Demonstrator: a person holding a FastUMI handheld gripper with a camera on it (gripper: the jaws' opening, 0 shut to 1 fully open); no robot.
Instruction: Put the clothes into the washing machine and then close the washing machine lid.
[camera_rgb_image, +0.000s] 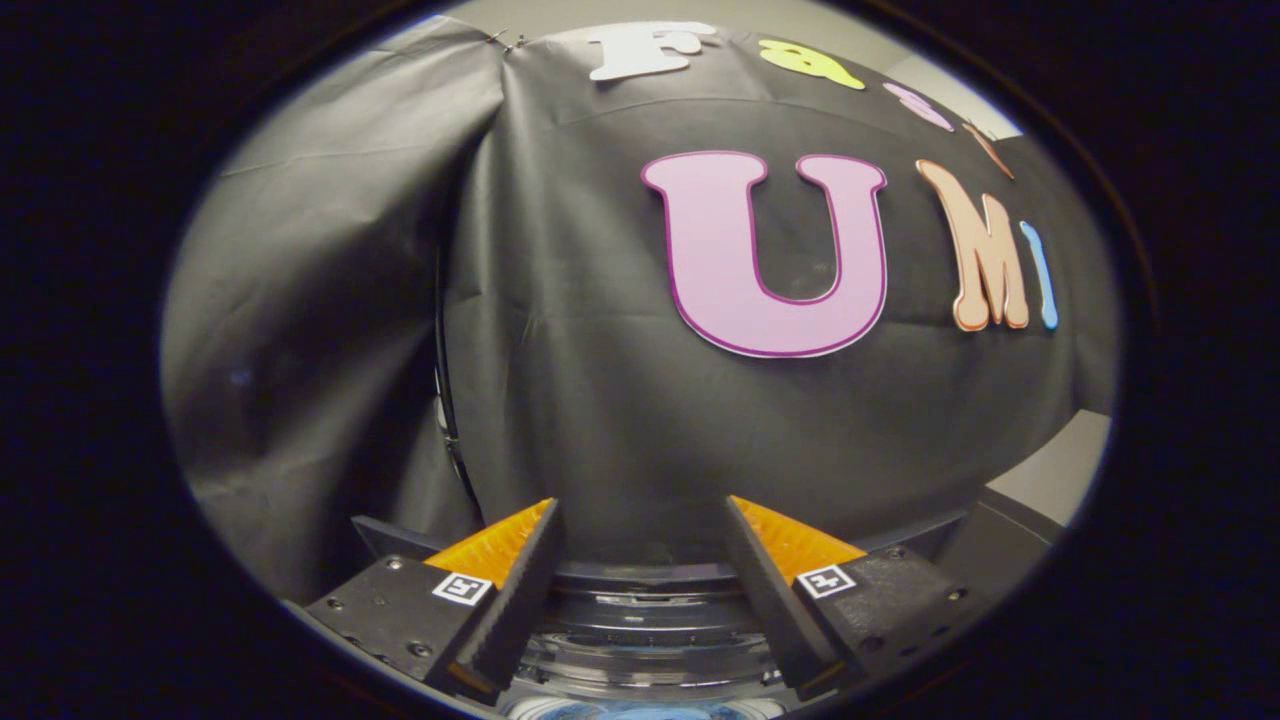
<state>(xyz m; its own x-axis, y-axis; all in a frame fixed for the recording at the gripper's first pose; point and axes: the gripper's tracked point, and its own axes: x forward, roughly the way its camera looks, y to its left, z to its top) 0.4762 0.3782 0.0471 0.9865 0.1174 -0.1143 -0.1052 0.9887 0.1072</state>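
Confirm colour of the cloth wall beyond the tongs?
Black, in the gripper view: cloth wall hangs beyond the open, empty tongs.

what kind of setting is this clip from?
Looks like a staged recording booth, not a real laundry room: black cloth wall hangs as a backdrop right behind a washing machine, whose drum opening lies below the gripper. The gripper's fingers are spread apart, holding nothing.

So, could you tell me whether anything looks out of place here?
Nothing stands out. The gripper has its fingers open and empty above the washing machine, whose round rim sits level between and below them, with the black cloth wall hanging behind.
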